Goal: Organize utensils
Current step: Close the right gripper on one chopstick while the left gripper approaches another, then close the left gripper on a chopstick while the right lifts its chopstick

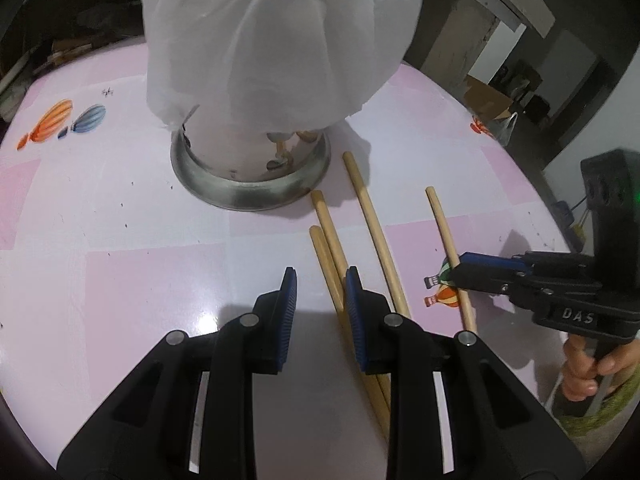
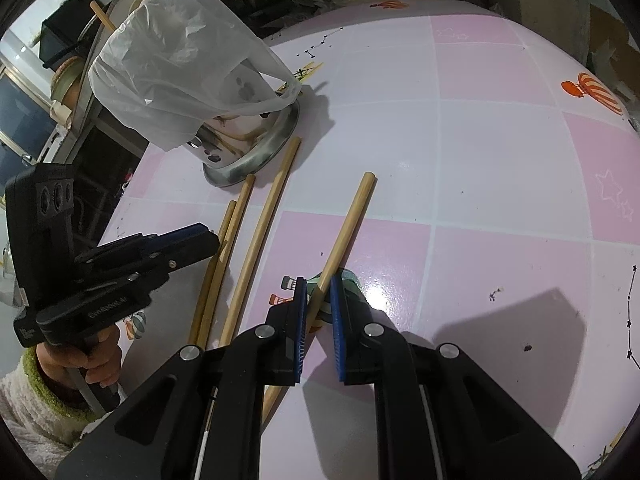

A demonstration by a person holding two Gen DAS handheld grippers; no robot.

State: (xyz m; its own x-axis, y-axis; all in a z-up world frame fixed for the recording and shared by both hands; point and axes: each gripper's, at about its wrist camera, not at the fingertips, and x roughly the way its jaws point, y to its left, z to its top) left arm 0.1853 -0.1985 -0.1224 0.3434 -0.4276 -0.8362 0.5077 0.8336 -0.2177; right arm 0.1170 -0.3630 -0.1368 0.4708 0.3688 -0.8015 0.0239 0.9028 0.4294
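Several wooden chopsticks lie on the pink tiled table (image 1: 120,280). My right gripper (image 2: 319,284) is shut on the rightmost chopstick (image 2: 352,220), gripping it near its middle; the left wrist view shows that right gripper (image 1: 456,270) and chopstick (image 1: 440,220) too. My left gripper (image 1: 320,280) stands open with only bare table between its pads. Its right finger sits over a pair of touching chopsticks (image 1: 328,236). A longer chopstick (image 1: 372,220) lies between the pair and the held one. Behind them stands a metal utensil holder (image 1: 248,192), covered by a white plastic bag (image 1: 272,40).
Balloon stickers (image 1: 60,120) mark the tabletop. A cardboard box (image 1: 488,100) sits on the floor beyond the table's far right edge. A person's hand (image 1: 592,364) holds the right gripper's handle. Dark shelves and clutter (image 2: 80,80) stand past the table edge behind the holder.
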